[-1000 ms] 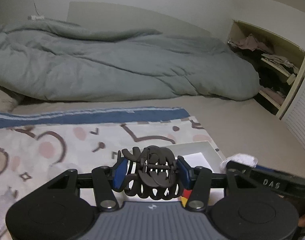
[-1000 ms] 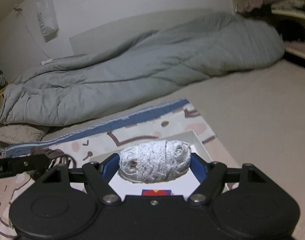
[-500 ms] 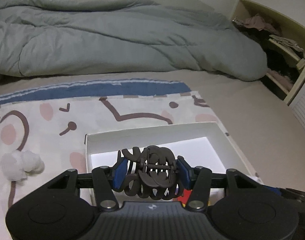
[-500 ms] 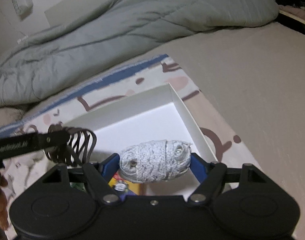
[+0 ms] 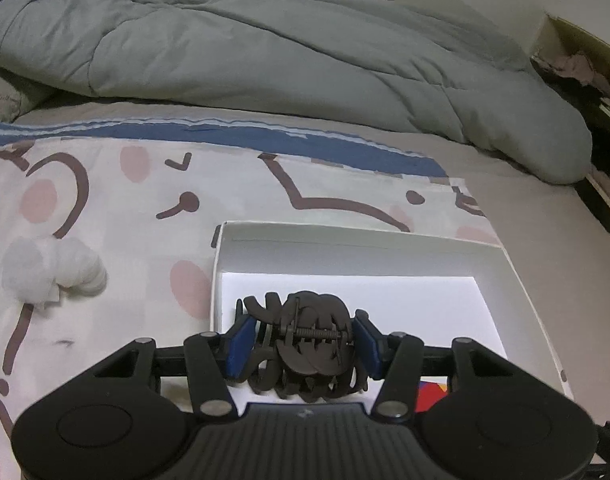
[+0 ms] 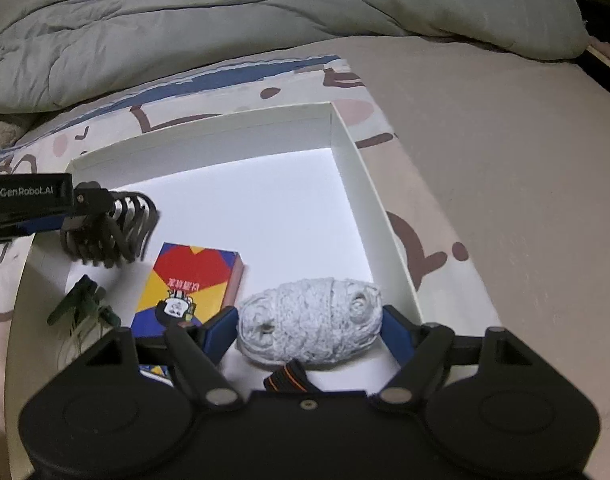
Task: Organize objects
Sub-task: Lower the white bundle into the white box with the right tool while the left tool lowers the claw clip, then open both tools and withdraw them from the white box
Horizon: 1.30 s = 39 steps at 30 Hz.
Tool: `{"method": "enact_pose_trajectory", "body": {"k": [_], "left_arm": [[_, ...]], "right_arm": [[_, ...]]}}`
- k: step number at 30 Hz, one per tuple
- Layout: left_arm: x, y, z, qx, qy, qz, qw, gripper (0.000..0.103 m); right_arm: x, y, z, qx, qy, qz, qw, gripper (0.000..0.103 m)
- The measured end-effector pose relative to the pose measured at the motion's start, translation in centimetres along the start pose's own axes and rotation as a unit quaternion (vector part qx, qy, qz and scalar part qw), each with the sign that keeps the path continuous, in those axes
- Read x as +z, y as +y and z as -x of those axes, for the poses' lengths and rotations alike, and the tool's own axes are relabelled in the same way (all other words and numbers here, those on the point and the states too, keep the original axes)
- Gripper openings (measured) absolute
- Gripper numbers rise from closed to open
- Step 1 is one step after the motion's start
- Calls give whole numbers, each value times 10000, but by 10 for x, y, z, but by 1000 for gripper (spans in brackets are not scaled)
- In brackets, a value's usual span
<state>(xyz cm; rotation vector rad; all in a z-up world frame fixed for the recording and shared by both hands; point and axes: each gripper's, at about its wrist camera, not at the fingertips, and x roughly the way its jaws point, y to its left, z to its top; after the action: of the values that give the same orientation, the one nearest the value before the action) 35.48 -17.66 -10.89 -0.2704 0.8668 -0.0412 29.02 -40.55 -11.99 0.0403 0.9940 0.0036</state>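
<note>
My left gripper (image 5: 301, 342) is shut on a black hair claw (image 5: 309, 348) and hangs over the near left part of the open white box (image 5: 345, 236). In the right wrist view the same claw (image 6: 117, 232) and the left gripper (image 6: 89, 216) show above the box's left side. My right gripper (image 6: 311, 330) is shut on a whitish ball of yarn (image 6: 309, 316), low over the near right part of the box (image 6: 365, 184). Both blue pads press on what they hold.
In the box lie a red, yellow and blue card pack (image 6: 193, 280), a green clip (image 6: 81, 308) and a black-and-orange band (image 6: 289, 376). A white fluffy thing (image 5: 53, 276) lies on the patterned blanket left of the box. A grey duvet (image 5: 265, 52) is heaped behind.
Both grippers have come down and tipped toward the box, which now fills more of each view. The claw and the yarn ball stay gripped as before.
</note>
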Motion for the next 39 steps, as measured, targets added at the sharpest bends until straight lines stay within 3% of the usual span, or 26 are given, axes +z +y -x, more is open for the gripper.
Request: {"method": "enact_pose_trajectory", "body": {"k": [6, 9, 29, 33, 39], "left_arm": [[3, -2, 11, 6, 45, 53, 10000, 61], [7, -6, 23, -10, -13, 19, 10000, 71], [-6, 1, 103, 30, -39, -444, 9990, 72], [-11, 8, 121, 97, -63, -471, 9988, 81], [-21, 15, 149, 150, -51, -659, 9977, 83]], "right_arm": [[3, -3, 8, 158, -52, -278, 9995, 103], [4, 0, 15, 116, -192, -214, 9995, 103], [2, 10, 76, 28, -681, -339, 9971, 103], [-4, 14, 92, 42, -765, -303, 9966, 103], [-14, 19, 113, 53, -868, -190, 9960, 103]]}}
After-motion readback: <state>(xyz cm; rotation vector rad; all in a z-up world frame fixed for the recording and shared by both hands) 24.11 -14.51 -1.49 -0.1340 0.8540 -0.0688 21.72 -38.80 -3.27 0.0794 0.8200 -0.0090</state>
